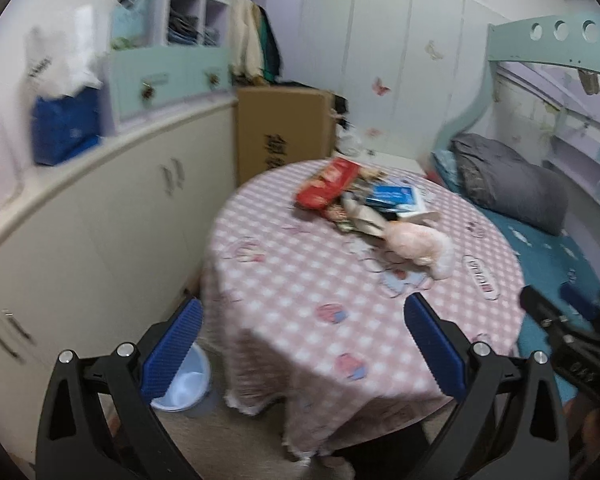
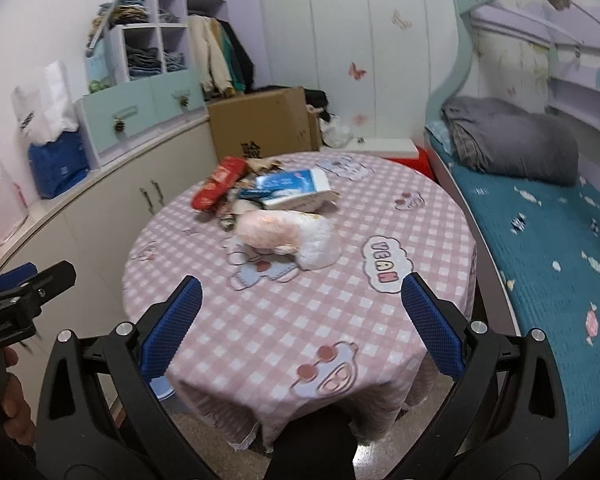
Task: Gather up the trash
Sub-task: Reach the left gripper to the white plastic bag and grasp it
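Note:
A pile of trash lies on the far half of a round table with a pink checked cloth [image 1: 300, 292] [image 2: 300, 320]: a red snack bag [image 1: 326, 184] [image 2: 218, 186], a blue-and-white packet [image 1: 396, 197] [image 2: 294, 185], dark wrappers between them, and a crumpled pink plastic bag [image 1: 418, 246] [image 2: 288, 236]. My left gripper [image 1: 304, 316] is open above the table's near edge, nothing between its blue pads. My right gripper [image 2: 302, 298] is open too, held short of the pink bag. Each view catches the other gripper at its side edge.
A pale blue bin [image 1: 184, 384] stands on the floor left of the table. Cream cabinets [image 1: 100, 220] run along the left wall, a cardboard box [image 1: 284, 128] [image 2: 260, 122] behind the table. A bed with a teal cover [image 2: 540, 232] lies to the right.

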`<state>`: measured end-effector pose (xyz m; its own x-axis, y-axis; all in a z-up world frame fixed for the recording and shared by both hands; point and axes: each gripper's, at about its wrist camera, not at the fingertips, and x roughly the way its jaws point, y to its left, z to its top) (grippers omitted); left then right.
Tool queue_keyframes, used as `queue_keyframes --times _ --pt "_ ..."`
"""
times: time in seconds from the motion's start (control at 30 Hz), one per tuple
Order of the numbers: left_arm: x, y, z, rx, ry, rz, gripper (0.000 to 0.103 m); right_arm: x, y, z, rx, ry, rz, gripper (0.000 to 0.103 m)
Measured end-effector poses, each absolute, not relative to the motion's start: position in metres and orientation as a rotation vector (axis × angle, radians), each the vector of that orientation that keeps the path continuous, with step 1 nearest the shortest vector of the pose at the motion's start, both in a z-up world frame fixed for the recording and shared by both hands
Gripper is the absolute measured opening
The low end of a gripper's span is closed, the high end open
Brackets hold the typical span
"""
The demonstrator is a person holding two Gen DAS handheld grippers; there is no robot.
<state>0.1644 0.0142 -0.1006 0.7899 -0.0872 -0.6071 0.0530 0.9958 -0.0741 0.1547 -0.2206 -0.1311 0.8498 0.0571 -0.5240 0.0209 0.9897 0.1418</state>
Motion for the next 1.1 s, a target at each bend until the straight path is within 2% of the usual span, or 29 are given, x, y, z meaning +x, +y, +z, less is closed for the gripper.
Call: queue_keyframes --times 0.47,0.9,0.93,1.0,1.03,1.07,1.1 --pt "0.282 -0.086 -0.135 -0.076 0.751 -0.282 0.099 0.234 -0.287 -0.161 0.222 0.642 -0.071 0.098" --pt "0.351 -0.102 -0.171 -0.224 0.836 -0.300 0.098 0.293 -0.306 -0.175 0.250 0.685 -0.030 0.098" --pt "0.352 -0.100 -0.172 -0.231 0.837 -0.296 0.096 0.296 -0.304 -0.176 0.250 0.689 -0.020 0.098" --pt "0.357 -0.097 -0.177 -0.247 0.848 -0.286 0.079 0.301 -0.300 -0.177 0.248 0.697 -0.002 0.098" --pt "0.359 -0.095 -0.180 -0.261 0.862 -0.287 0.065 0.303 -0.297 -0.178 0.247 0.703 0.011 0.098" --pt "0.362 -0.093 -0.183 -0.284 0.883 -0.294 0.058 0.305 -0.294 -0.178 0.247 0.707 0.025 0.098" --pt "0.364 -0.090 -0.186 -0.305 0.898 -0.302 0.056 0.307 -0.292 -0.178 0.245 0.710 0.030 0.098"
